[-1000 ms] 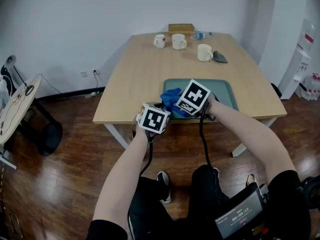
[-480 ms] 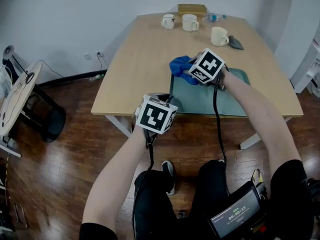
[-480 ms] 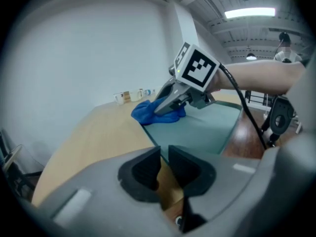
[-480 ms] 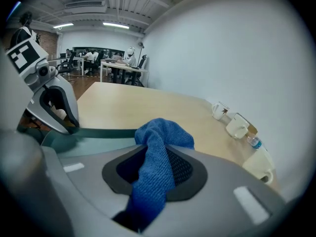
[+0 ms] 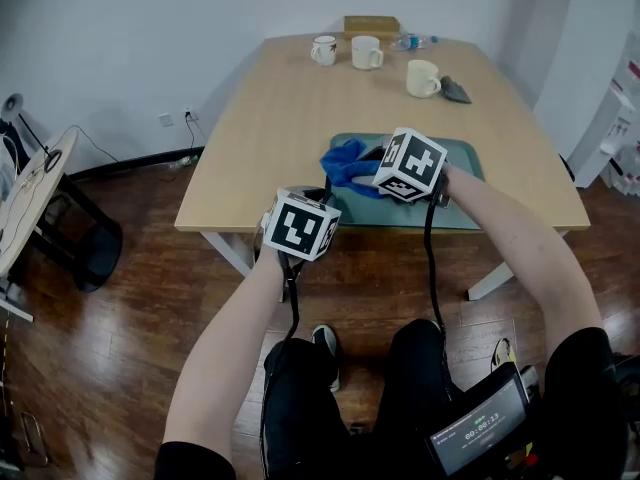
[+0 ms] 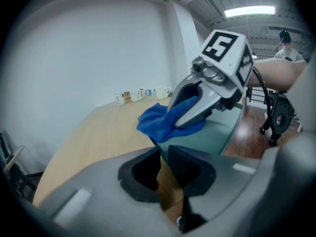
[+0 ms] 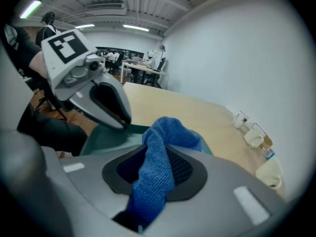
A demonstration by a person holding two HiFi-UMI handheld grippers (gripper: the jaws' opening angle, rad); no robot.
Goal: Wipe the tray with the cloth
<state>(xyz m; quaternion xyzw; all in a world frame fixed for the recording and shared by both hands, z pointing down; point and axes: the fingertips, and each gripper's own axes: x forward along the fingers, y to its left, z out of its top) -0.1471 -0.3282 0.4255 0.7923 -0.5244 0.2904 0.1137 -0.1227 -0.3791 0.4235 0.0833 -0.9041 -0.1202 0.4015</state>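
The right tongs (image 7: 157, 174) are clenched on the blue cloth (image 5: 345, 160). A fold is pinched between the pads and the rest bunches out past the tips. The cloth hangs over the tray's (image 5: 460, 200) 10 o'clock corner, its lower folds at the rim. The tray is teal and lies at the surface's (image 5: 270, 118) 6 o'clock edge, with its long side along that edge.

The left tongs (image 6: 164, 167) are clenched with nothing between them, only a thin slit showing. They are held at about 7 o'clock from the tray, just off the surface's near edge, pointing down toward the tray's near left corner and apart from the cloth.

Well apart at the surface's 12 o'clock end stand three mugs (image 5: 365, 53), a box (image 5: 371, 26) and a bottle (image 5: 410, 41).
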